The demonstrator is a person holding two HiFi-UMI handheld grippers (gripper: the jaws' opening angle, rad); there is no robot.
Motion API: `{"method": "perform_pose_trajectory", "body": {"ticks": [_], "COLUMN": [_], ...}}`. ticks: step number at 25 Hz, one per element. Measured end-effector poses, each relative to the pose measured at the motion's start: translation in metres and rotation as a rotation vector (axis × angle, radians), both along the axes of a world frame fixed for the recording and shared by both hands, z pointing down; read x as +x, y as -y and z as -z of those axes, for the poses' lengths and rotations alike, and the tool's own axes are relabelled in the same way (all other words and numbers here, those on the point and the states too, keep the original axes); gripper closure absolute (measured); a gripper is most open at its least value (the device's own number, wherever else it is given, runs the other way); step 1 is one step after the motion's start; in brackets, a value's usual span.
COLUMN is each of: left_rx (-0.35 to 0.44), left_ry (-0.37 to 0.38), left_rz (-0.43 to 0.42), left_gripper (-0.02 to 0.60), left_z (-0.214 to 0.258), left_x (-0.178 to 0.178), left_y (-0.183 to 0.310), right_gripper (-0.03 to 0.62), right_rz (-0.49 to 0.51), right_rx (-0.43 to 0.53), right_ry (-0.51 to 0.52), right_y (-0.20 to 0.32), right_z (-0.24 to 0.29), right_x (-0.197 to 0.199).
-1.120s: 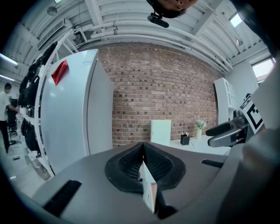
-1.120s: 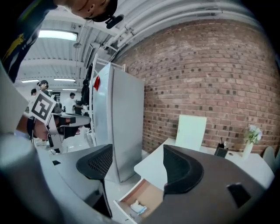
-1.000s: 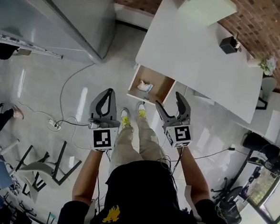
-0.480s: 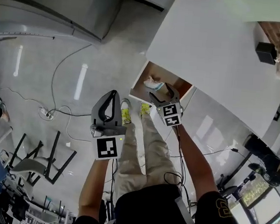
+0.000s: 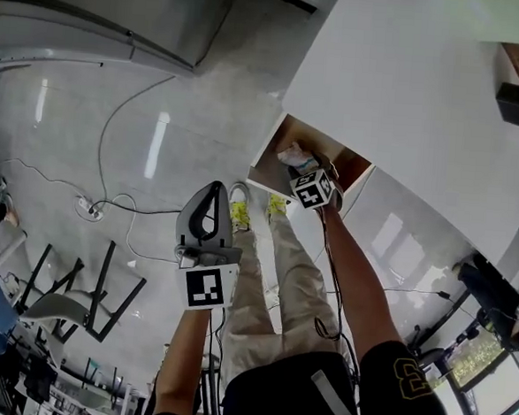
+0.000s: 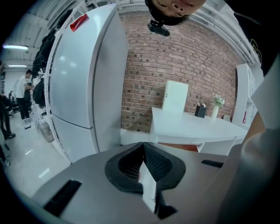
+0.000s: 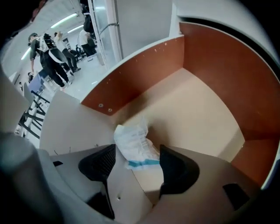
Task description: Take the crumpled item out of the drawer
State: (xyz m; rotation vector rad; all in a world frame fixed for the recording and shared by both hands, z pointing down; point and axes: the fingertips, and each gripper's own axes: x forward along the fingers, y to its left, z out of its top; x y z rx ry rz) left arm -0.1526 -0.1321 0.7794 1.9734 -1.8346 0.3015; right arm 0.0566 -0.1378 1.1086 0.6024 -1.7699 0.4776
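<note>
- Lying on the pale floor of the open drawer (image 7: 205, 109), close to one of its corners, the crumpled item (image 7: 132, 144) was a white wad with a blue band along its near edge; it had not yet been lifted.
- The right gripper (image 7: 138, 154) reached down into the drawer with the wad between its two dark pads. Its jaws stood wide and were closing, and neither pad clearly pressed on the wad, so nothing was gripped.
- The red-brown drawer walls rose to the left and on the far side, and the gripper's left jaw looked near the left wall.
- The drawer hung out from under a white desk (image 5: 409, 97), above the glossy floor (image 5: 88, 128).
- The left gripper (image 6: 142, 162) was held well apart to the left, over the floor, its jaws clenched together on nothing.
- Likely risks from here:
  - The wad looked light and loose, so a closing jaw could nudge it sideways and the pads might meet on air or pinch only a thin flap.
  - A grip on one flap could let the wad slip free during the lift and drop back or over the rim.
  - The left jaw could scrape the wall or floor if the gripper drifted left or sank lower.
</note>
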Motion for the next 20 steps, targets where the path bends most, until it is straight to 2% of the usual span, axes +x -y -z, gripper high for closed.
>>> {"method": "perform_pose_trajectory", "body": {"ticks": [1, 3, 6, 9, 12, 14, 17, 20], "left_rx": [-0.004, -0.007, 0.008, 0.043, 0.094, 0.115, 0.126, 0.180], "left_ry": [0.002, 0.009, 0.018, 0.021, 0.031, 0.051, 0.114, 0.134], "left_rz": [-0.008, -0.028, -0.052, -0.077, -0.116, -0.158, -0.265, -0.308], "left_gripper": [0.565, 0.565, 0.565, 0.565, 0.565, 0.565, 0.565, 0.565], "left_z": [0.001, 0.003, 0.014, 0.042, 0.082, 0.112, 0.154, 0.205], "left_x": [0.002, 0.005, 0.011, 0.017, 0.024, 0.029, 0.043, 0.056], "left_y": [-0.002, -0.003, -0.002, 0.000, 0.000, -0.007, -0.023, -0.020], "right_gripper": [0.278, 0.449, 0.538, 0.551, 0.554, 0.556, 0.556, 0.557], "right_rz": [-0.017, -0.030, 0.003, -0.012, -0.042, -0.065, -0.137, -0.250], "right_rx": [-0.001, 0.014, 0.045, 0.094, 0.162, 0.193, 0.257, 0.381], "right_ry": [-0.019, -0.045, -0.057, -0.015, 0.079, 0.156, 0.275, 0.389], "right_y": [0.001, 0.006, 0.011, 0.014, 0.010, -0.004, -0.018, -0.007], "right_z": [-0.002, 0.000, 0.018, 0.061, 0.131, 0.189, 0.288, 0.391], "right_x": [0.006, 0.013, 0.013, 0.007, -0.001, -0.005, 0.001, 0.016]}}
